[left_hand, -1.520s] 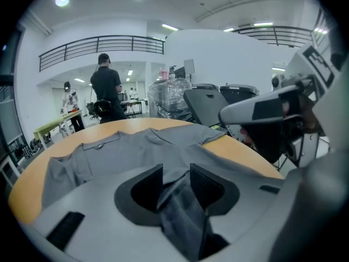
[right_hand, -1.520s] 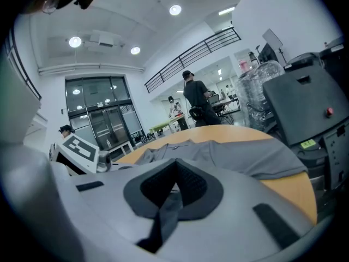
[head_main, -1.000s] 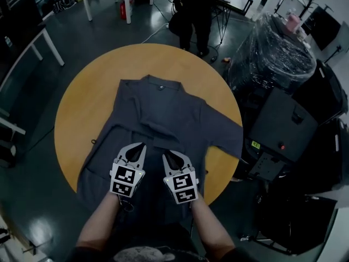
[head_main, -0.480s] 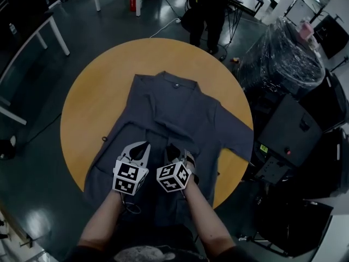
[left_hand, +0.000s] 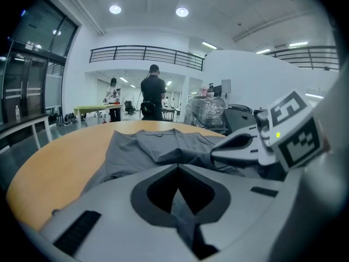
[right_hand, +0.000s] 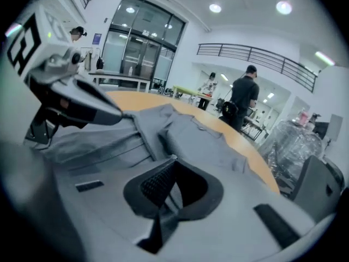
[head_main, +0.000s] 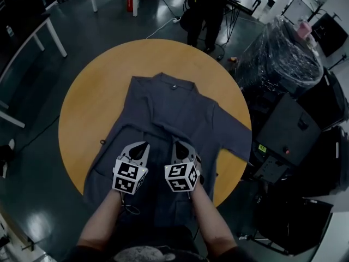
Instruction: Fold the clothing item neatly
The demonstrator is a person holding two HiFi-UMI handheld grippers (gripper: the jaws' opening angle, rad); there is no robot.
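A grey collared garment (head_main: 174, 111) lies spread on the round wooden table (head_main: 90, 91), collar at the far side, one sleeve reaching the right rim. Both grippers sit side by side on its near half. My left gripper (head_main: 143, 145) is shut, and a pinch of grey cloth runs up between its jaws in the left gripper view (left_hand: 177, 166). Just to its right, my right gripper (head_main: 179, 144) has just closed its jaws; a fold of the same cloth is pinched between them (right_hand: 173, 158). A raised crease runs across the garment ahead of both tips.
A person in dark clothes (head_main: 204, 10) stands beyond the table's far edge. A plastic-wrapped bundle (head_main: 278, 53) and black equipment cases (head_main: 289, 130) crowd the right side. A white table (head_main: 32, 31) stands at the left over dark floor.
The right gripper has rolled back upright, slid forward over the cloth and closed. The left gripper has stayed shut and has hardly shifted.
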